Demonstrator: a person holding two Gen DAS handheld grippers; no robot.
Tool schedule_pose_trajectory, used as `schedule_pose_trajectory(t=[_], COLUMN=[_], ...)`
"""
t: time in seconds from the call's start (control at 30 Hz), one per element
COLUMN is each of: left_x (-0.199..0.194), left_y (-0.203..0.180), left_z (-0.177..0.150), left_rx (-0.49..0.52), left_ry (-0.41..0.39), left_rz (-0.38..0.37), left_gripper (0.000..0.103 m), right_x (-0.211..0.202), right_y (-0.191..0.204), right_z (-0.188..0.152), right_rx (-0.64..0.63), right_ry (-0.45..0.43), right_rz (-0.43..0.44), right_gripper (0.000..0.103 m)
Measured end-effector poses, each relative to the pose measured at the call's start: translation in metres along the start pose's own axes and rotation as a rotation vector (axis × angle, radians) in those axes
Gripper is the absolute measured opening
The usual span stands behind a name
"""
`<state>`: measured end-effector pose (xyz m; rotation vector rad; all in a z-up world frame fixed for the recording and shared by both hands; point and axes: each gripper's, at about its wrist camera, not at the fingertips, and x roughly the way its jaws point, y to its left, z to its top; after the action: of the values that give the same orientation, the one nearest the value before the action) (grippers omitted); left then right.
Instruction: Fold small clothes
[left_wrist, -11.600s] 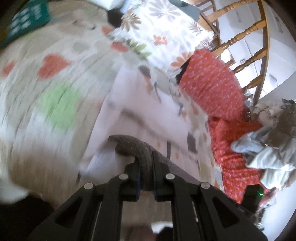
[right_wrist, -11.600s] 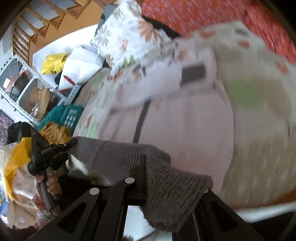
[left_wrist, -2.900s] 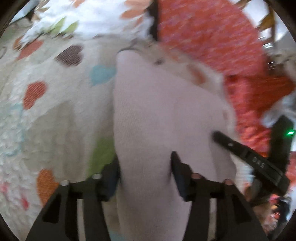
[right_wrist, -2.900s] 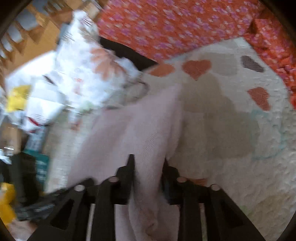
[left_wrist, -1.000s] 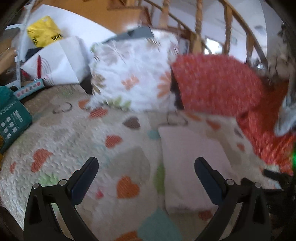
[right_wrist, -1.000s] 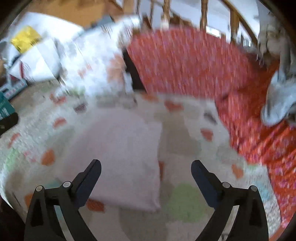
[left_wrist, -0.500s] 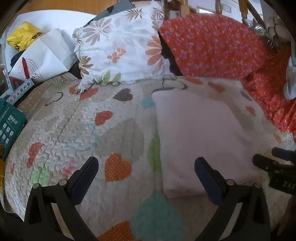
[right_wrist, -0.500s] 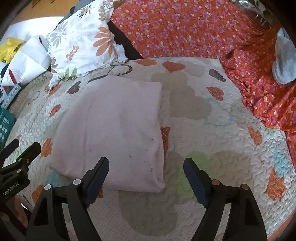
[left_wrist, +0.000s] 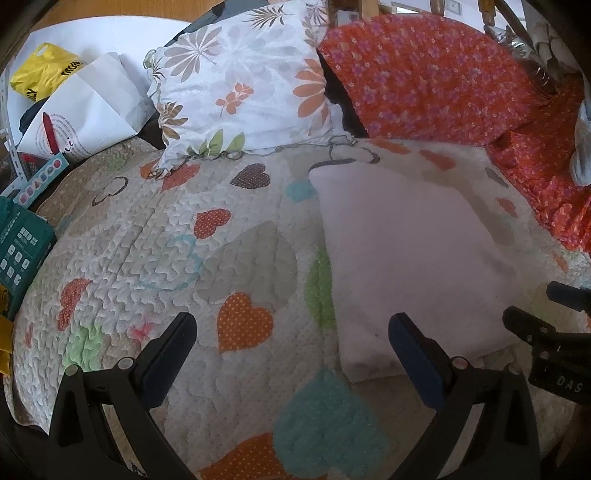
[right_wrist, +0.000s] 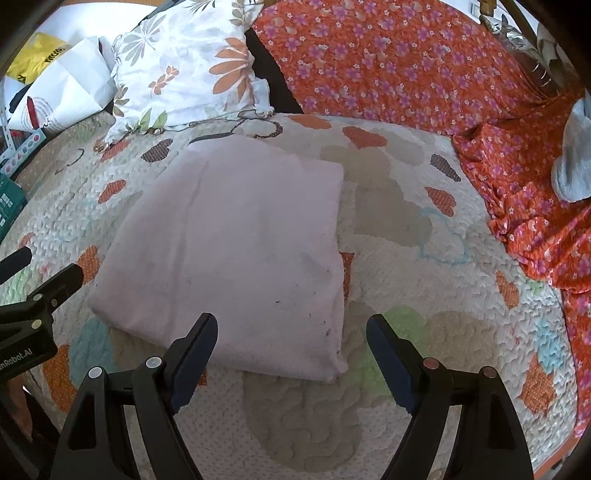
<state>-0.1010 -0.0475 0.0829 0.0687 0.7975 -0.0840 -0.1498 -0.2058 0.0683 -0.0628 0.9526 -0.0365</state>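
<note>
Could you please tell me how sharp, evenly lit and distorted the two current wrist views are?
Left wrist view: sharp, soft daylight, no glare; fisheye bends the heart quilt into a dome and darkens the corners. Right wrist view: equally sharp, the pink folded cloth evenly lit with only a faint shadow along its near edge; same barrel curvature.

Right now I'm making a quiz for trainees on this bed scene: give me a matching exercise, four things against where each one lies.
Things:
1. folded pink garment
2. floral pillow
3. grey cloth
4. white paper bag

Places:
A. on the orange flowered cover at the right edge
B. flat on the heart-print quilt, in front of both tools
C. off the quilt's far left corner, beside a yellow bag
D. propped at the head of the quilt, left of the orange flowered cushion

Pairs: 1-B, 2-D, 3-A, 4-C
</note>
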Motion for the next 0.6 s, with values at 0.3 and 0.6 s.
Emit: schedule_pose_trajectory(t=[0.3, 0.6], left_x=[0.004, 0.014], left_y=[0.005, 0.011], left_z=[-0.003, -0.009], left_rx=[-0.017, -0.045], left_ry=[0.036, 0.094], left_rz=[-0.012, -0.033], left_gripper=[0.103, 0.103], right_x=[0.002, 0.001], right_y=[-0.001, 0.003], right_z=[0.000, -0.002], right_rx=[-0.001, -0.029], right_ry=[0.005, -0.002], right_rz=[-0.008, -0.022], right_gripper=[0.087, 0.087])
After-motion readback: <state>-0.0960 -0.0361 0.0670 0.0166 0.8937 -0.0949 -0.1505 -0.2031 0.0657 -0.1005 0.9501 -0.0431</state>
